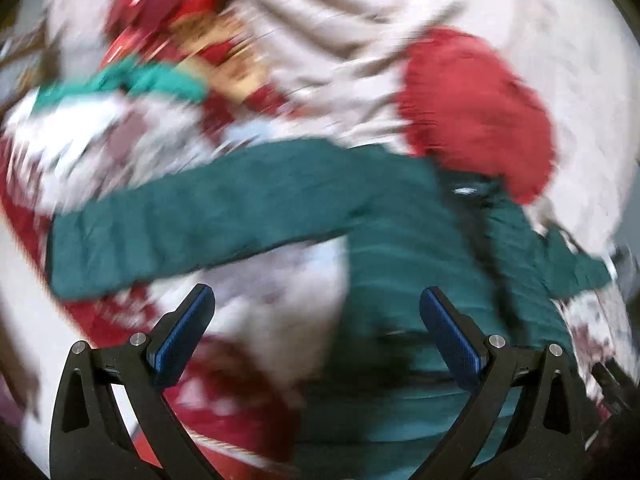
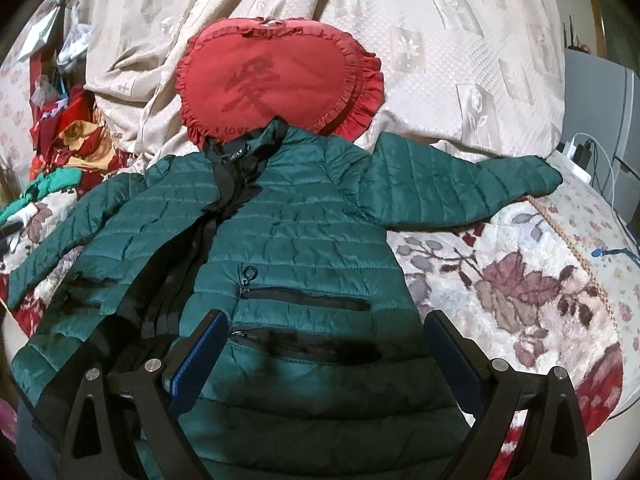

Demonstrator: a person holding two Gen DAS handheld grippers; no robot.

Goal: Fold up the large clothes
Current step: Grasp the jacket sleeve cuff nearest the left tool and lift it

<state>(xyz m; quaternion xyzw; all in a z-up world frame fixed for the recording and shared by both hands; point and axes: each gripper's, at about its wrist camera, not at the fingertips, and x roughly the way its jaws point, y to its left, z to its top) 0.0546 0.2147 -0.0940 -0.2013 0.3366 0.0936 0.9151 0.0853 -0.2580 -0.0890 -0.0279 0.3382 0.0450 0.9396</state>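
Observation:
A dark green quilted jacket point(image 2: 304, 240) lies front up on a floral bedspread point(image 2: 520, 280), unzipped, with both sleeves spread sideways and black lining showing at the collar. My right gripper point(image 2: 326, 344) hovers open over its lower front, above the zip pockets. The left wrist view is motion-blurred: the same jacket point(image 1: 400, 280) stretches one sleeve point(image 1: 180, 224) to the left, and my left gripper point(image 1: 318, 320) is open above the jacket's edge and the bedspread, holding nothing.
A red heart-shaped frilled cushion point(image 2: 280, 84) lies just beyond the collar, on a beige patterned quilt point(image 2: 460, 52). Red, yellow and teal fabrics point(image 2: 76, 140) pile at the left. Chargers and cables point(image 2: 580, 152) sit by the bed's right edge.

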